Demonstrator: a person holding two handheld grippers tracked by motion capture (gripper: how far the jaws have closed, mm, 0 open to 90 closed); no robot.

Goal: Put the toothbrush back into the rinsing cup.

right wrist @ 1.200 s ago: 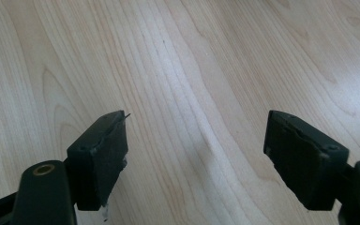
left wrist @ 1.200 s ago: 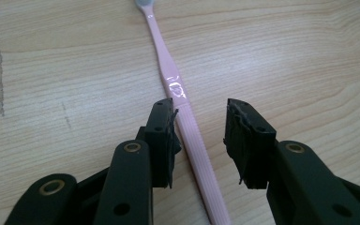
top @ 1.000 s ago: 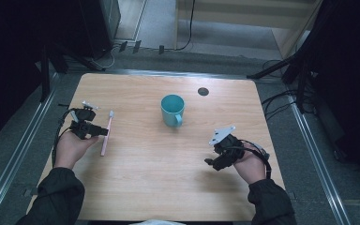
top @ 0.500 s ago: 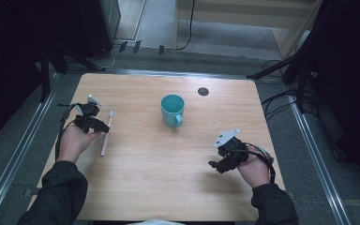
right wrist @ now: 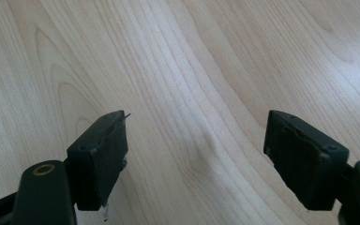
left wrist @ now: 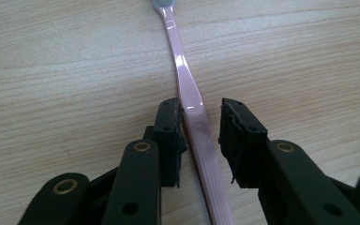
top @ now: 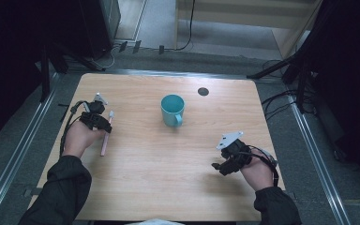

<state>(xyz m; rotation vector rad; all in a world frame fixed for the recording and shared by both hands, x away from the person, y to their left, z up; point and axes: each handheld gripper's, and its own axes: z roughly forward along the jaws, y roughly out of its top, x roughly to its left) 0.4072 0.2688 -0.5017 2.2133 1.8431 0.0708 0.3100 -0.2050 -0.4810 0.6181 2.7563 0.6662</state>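
Observation:
A pink toothbrush (top: 105, 138) lies flat on the wooden table (top: 136, 187) at the left, its bristle end pointing away from the person. My left gripper (top: 104, 127) is down over its handle. In the left gripper view the handle (left wrist: 187, 84) runs between the two black jaws of the left gripper (left wrist: 199, 112). The jaws have just been closing; one pad (left wrist: 168, 126) is at the handle's side, and a gap remains at the other pad, so the gripper is open. My right gripper (top: 218, 166) is over bare wood at the right; its jaws (right wrist: 197, 136) are wide open with nothing between them.
A teal mug (top: 172, 109) stands upright near the table's middle, its handle toward the person. A small dark disc (top: 203, 91) sits at the back of the table. Cables and dark stands surround the table on the floor.
My left gripper has shifted a little to the right onto the toothbrush handle. The right hand has hardly moved.

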